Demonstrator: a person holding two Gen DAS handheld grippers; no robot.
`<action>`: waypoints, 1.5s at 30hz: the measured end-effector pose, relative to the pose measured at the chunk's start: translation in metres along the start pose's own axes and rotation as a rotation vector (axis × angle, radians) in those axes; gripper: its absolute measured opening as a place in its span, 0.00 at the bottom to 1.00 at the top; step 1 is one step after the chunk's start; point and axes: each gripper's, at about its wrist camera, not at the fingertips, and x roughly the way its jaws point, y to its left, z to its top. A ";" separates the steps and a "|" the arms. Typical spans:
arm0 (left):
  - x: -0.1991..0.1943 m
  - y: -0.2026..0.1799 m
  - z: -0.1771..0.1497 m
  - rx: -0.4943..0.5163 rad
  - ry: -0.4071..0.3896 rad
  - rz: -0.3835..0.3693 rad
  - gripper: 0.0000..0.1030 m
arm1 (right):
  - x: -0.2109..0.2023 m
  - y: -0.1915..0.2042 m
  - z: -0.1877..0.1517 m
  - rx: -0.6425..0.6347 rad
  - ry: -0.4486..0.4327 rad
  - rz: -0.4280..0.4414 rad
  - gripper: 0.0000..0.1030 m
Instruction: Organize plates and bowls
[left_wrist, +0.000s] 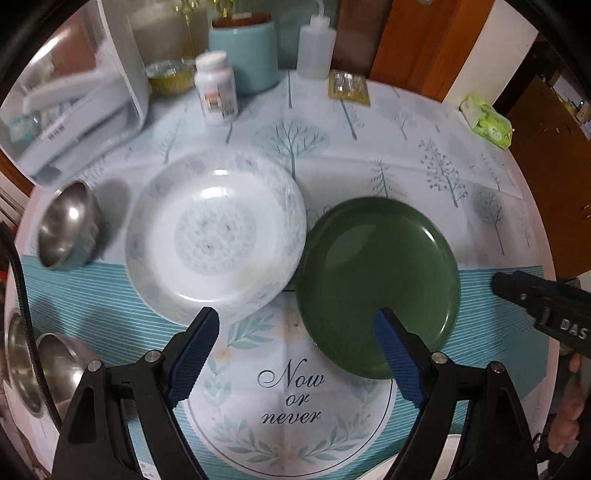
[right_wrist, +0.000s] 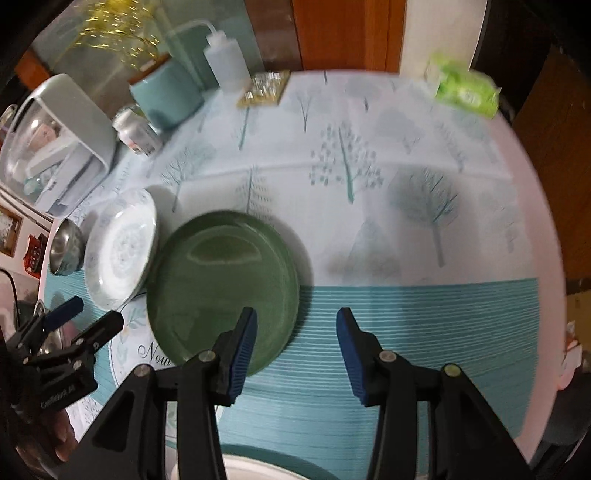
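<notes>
A white patterned plate (left_wrist: 216, 236) lies on the table beside a dark green plate (left_wrist: 378, 286); their rims touch. My left gripper (left_wrist: 295, 332) is open and empty, hovering just in front of both plates. My right gripper (right_wrist: 295, 339) is open and empty, its left finger over the green plate's (right_wrist: 221, 284) near right rim. A steel bowl (left_wrist: 64, 225) sits left of the white plate (right_wrist: 120, 249). More steel bowls (left_wrist: 55, 362) sit at the left edge. The left gripper (right_wrist: 85, 317) shows in the right wrist view, and the right gripper's tip (left_wrist: 517, 288) in the left.
At the table's back stand a white pill bottle (left_wrist: 216, 88), a teal canister (left_wrist: 243, 55), a squeeze bottle (left_wrist: 316, 44), a clear-lidded box (left_wrist: 74, 110), a blister pack (left_wrist: 349, 88) and a green tissue pack (left_wrist: 487, 120). A white rim (right_wrist: 251, 467) shows at the near edge.
</notes>
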 end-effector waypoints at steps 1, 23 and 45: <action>0.005 0.001 0.000 -0.009 0.014 -0.014 0.79 | 0.008 -0.001 0.001 0.009 0.014 0.003 0.44; 0.057 0.010 0.003 -0.136 0.144 -0.160 0.43 | 0.068 -0.015 0.021 0.086 0.100 0.079 0.20; 0.074 0.021 0.005 -0.148 0.146 -0.167 0.06 | 0.072 -0.008 0.020 0.078 0.092 0.100 0.09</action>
